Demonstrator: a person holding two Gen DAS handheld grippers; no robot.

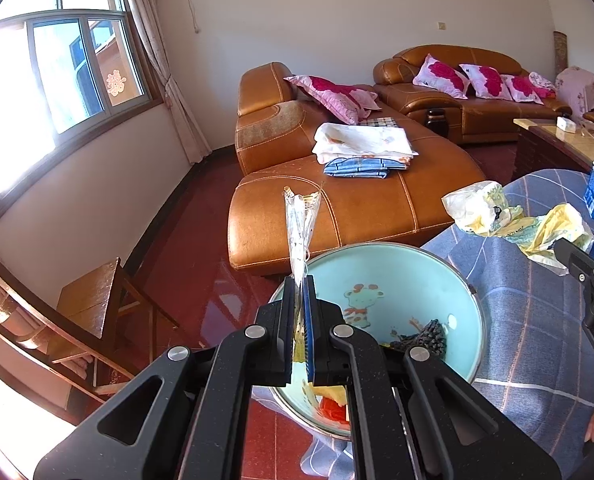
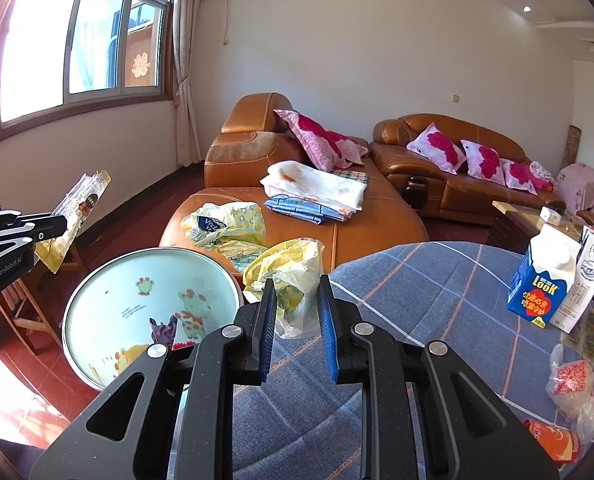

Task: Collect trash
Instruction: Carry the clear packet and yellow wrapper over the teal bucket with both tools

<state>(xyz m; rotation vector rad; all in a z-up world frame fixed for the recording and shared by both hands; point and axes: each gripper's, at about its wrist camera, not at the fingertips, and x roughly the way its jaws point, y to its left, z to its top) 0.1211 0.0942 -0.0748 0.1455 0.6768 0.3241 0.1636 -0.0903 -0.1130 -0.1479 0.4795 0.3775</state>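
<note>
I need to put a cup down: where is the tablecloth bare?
The tablecloth is bare between the yellow plastic bag and the blue carton. The edge by the basin and the wrappers near the carton are crowded.

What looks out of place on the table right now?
Crumpled yellow plastic bags lie loose at the blue checked tablecloth's edge beside the basin. More wrappers sit near the Look carton. Nothing is spilled.

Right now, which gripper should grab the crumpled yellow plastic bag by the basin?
Right. The right gripper is open with the crumpled yellow plastic bag just ahead of its fingers on the blue checked tablecloth. The left gripper is shut on a clear plastic wrapper above the pale green cartoon basin.
</note>
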